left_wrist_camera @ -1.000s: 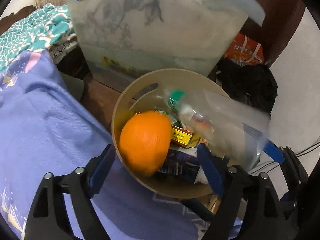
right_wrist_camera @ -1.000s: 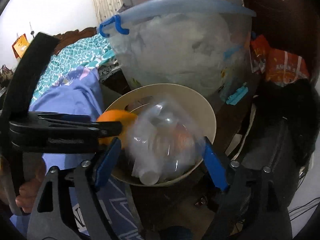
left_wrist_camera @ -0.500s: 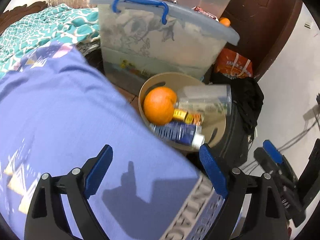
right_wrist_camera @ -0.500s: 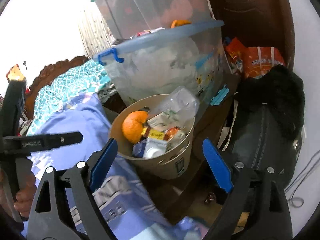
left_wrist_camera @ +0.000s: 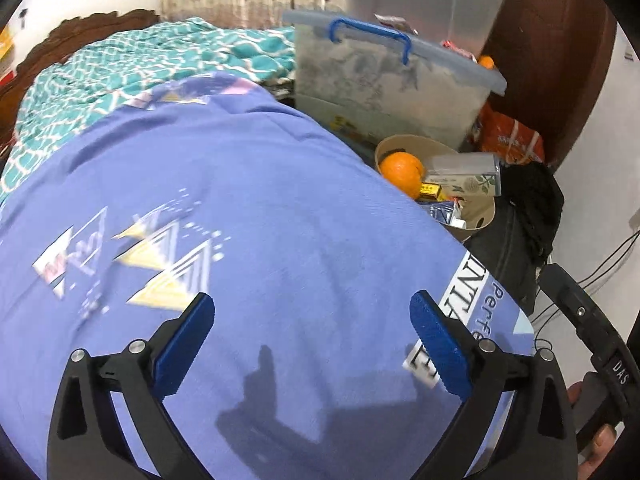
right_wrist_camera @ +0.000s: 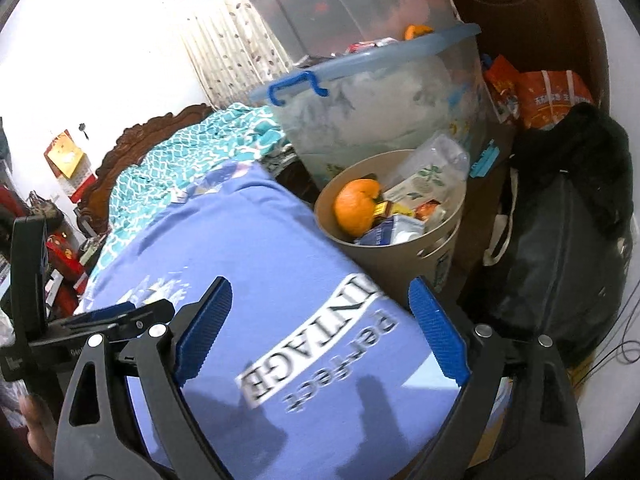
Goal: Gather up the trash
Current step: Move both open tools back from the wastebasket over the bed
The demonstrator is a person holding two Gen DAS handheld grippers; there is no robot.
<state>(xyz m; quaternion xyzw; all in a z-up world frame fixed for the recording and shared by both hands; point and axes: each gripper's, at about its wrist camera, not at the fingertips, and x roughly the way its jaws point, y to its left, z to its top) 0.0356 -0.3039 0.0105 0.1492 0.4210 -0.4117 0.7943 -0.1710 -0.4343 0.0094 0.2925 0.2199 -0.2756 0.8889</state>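
A tan round bin (left_wrist_camera: 486, 216) (right_wrist_camera: 384, 256) stands beside the bed. It holds an orange (left_wrist_camera: 401, 168) (right_wrist_camera: 357, 206), a clear plastic bottle (left_wrist_camera: 466, 174) (right_wrist_camera: 430, 164), a small yellow box (left_wrist_camera: 430, 190) and a blue-white carton (right_wrist_camera: 390, 234). My left gripper (left_wrist_camera: 312, 340) is open and empty over the purple bedspread (left_wrist_camera: 240, 220), well back from the bin. My right gripper (right_wrist_camera: 320, 328) is open and empty, also back from the bin over the bedspread's printed corner (right_wrist_camera: 312, 352).
A clear storage box with a blue-handled lid (left_wrist_camera: 384, 80) (right_wrist_camera: 372, 112) stands behind the bin. A black bag (right_wrist_camera: 560, 248) and orange packets (right_wrist_camera: 548, 96) lie to the right. A teal patterned blanket (left_wrist_camera: 120, 68) covers the bed's far side.
Both grippers have pulled back from the bin. The bottle that was held over the bin a second ago now lies in it with the orange, and both grippers are empty.
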